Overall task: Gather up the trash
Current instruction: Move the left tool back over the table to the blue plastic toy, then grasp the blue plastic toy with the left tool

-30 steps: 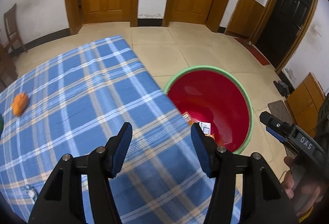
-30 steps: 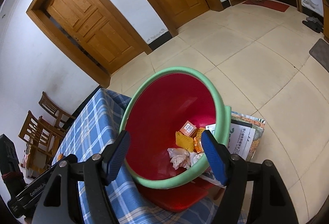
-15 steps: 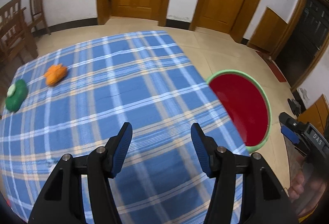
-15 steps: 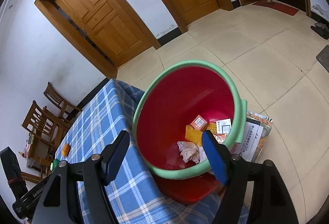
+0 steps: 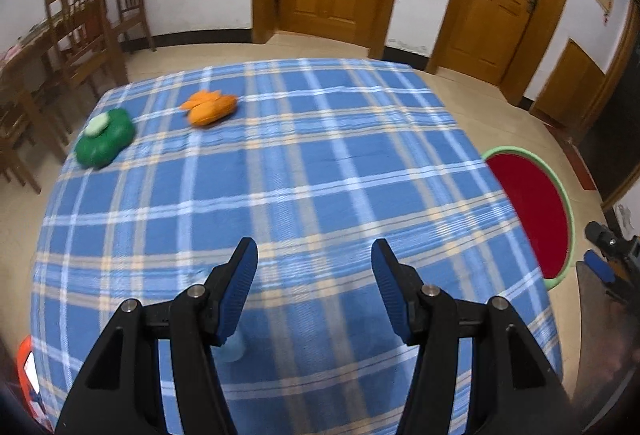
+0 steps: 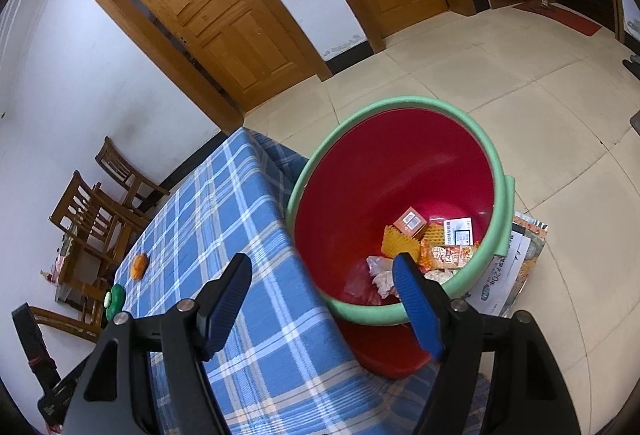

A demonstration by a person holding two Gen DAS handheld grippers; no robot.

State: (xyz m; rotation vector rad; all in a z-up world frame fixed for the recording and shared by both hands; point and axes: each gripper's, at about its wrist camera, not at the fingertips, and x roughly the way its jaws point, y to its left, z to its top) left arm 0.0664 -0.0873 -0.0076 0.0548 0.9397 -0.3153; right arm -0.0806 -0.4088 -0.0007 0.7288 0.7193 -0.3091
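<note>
Blue plaid cloth covers the table (image 5: 320, 175). Two items lie on it at the far left: an orange piece (image 5: 210, 109) and a green piece with a pale round top (image 5: 105, 138), near each other but apart. A small clear bottle-like object (image 5: 230, 349) lies close under the left jaw tip, partly hidden; identity uncertain. At the table's near left edge sits something orange-red (image 5: 26, 367), too cropped to identify.

Bin: red bucket with green rim (image 6: 496, 159), on the floor against the table's right side. Inside it are an orange carton, yellow foam netting, a snack wrapper, crumpled tissue and a small white-blue box, heaped at the bottom (image 6: 424, 247). Printed papers (image 6: 516, 267) lie on the floor beside the bucket, outside it.

Left gripper (image 5: 314, 295): jaws spread, nothing between them, above the near middle of the table. Right gripper (image 6: 324, 303): jaws spread, empty, over the table corner next to the bucket.

Progress, as a judgement: partly done. Several pieces are binned; the orange and green items, possibly the bottle, remain. Whether the floor papers count as trash cannot be told. The left gripper looks best placed for the next pickup.
</note>
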